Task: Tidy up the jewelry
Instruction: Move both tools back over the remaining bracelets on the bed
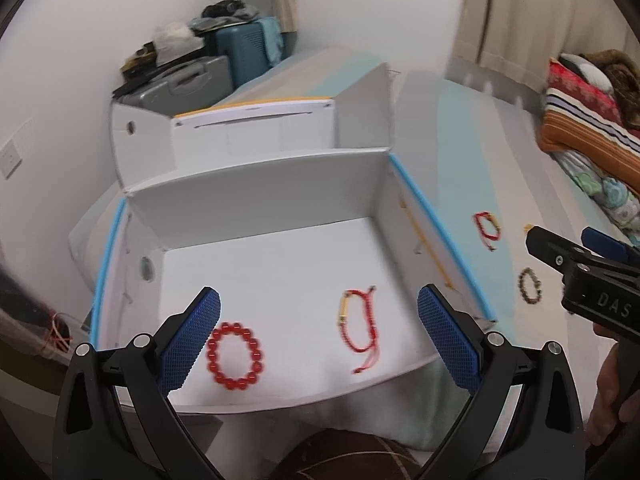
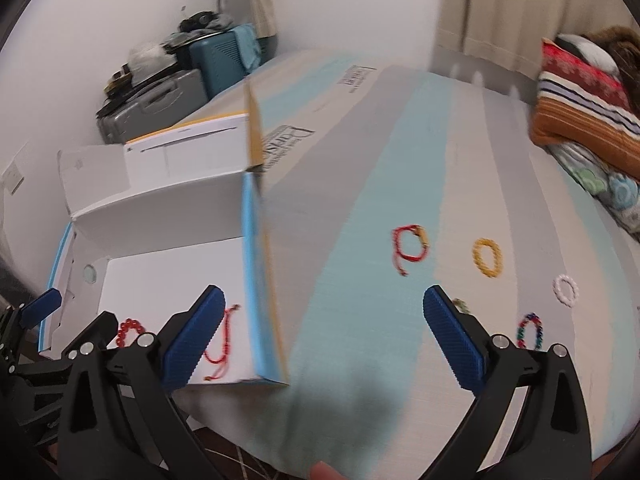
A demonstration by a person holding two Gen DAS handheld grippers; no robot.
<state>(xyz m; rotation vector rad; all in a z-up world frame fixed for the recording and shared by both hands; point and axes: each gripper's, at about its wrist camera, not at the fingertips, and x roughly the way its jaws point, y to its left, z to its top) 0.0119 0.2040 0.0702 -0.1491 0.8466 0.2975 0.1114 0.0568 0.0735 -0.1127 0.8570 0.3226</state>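
Observation:
An open white box [image 1: 256,196] with blue edges lies on the bed; it also shows in the right wrist view [image 2: 160,216]. Inside lie a red bead bracelet [image 1: 235,355] and a red cord bracelet [image 1: 360,326]. My left gripper [image 1: 318,340] is open and empty above the box's front. My right gripper [image 2: 324,340] is open and empty over the bedspread right of the box. On the bed lie a red cord bracelet [image 2: 410,246], a yellow bead bracelet [image 2: 487,258], a white bracelet [image 2: 566,289], a multicoloured bracelet [image 2: 531,330] and a dark bead bracelet [image 1: 530,286].
The striped grey and teal bedspread [image 2: 380,200] covers the bed. Folded blankets and pillows [image 2: 580,112] pile at the right. Suitcases and clutter [image 1: 192,68] stand by the wall behind the box. The box's lid flap [image 1: 360,112] stands open at the back.

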